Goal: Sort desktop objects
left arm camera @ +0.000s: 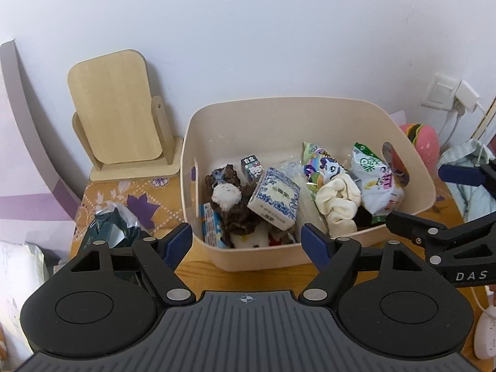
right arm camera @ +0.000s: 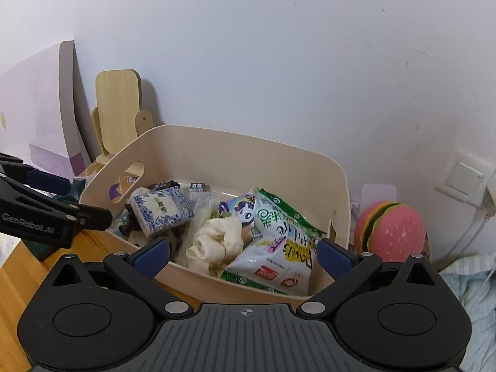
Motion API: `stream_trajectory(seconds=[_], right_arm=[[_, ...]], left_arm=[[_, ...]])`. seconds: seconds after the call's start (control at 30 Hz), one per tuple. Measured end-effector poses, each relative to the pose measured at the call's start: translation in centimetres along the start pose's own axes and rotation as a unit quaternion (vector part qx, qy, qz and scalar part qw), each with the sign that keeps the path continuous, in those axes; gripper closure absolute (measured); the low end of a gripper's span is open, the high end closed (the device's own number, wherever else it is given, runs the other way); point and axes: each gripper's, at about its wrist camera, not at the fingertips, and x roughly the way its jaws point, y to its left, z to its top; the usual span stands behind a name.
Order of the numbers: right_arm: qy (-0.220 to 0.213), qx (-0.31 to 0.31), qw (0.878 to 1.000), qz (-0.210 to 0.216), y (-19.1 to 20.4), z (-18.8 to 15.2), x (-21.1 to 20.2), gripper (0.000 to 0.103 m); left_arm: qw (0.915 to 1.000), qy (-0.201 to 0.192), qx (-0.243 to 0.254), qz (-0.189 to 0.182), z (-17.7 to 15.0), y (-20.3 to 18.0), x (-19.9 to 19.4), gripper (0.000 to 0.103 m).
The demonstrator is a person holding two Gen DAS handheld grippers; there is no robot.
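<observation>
We see both claws spread wide and empty, the left claw and right claw low in their frames. The beige bin sits mid-frame on the bench, holding a blue-and-white tissue pack, snack bags and a cream scrunchie.
</observation>
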Motion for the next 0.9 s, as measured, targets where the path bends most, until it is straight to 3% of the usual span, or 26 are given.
stream_trajectory(seconds=[0.37,0.9], right_arm=[[-0.011,0.017,1.000,0.003,1.8,-0.4,-4.7,0.000],[-0.044,0.035,0.998,-0.010,4.9,-3.3,-15.7,0.000]], left_arm=[[0.9998,-0.018,-0.002,-0.002,-1.3,0.0,-5.9,0.025],[0.9971,-0.073,0.005,-0.021,-7.1,-0.8,-17.6,0.025]])
